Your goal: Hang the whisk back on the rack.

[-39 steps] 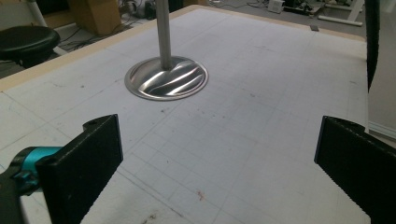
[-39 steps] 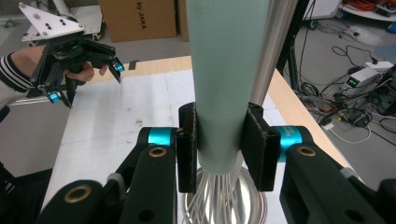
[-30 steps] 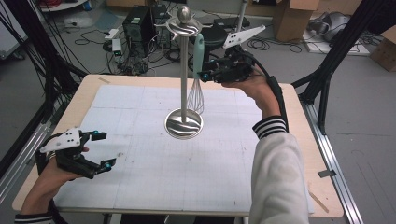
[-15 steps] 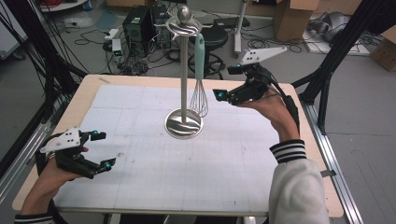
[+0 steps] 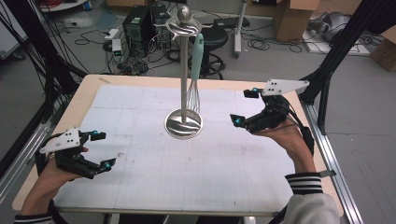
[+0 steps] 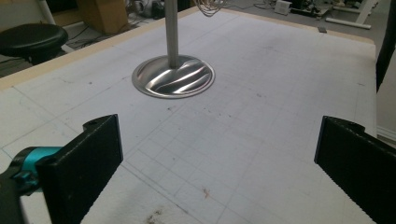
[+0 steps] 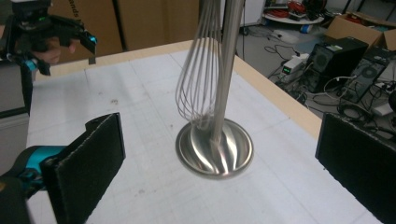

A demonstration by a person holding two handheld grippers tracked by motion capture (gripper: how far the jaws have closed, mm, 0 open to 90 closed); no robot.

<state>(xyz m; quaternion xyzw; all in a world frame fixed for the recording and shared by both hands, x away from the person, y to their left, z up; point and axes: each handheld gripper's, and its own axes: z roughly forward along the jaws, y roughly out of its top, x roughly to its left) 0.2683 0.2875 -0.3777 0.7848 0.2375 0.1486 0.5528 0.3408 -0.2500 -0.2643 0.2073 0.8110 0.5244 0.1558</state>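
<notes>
Cables, computer towers and cardboard boxes crowd the floor behind the table, whose white gridded sheet carries a steel stand at its middle. A whisk with a mint-green handle hangs from the stand's top ring, its wires dangling close beside the pole above the round base. The right gripper sits to the right of the stand, jaws spread wide and empty (they have just been opening), so the hanging step looks done and the hand appears to be drawing clear. The left gripper rests near the table's front-left corner, also open and holding nothing. Next likely comes settling both hands apart from the stand; the pole and whisk wires stand nearest the right jaws and could be knocked.
</notes>
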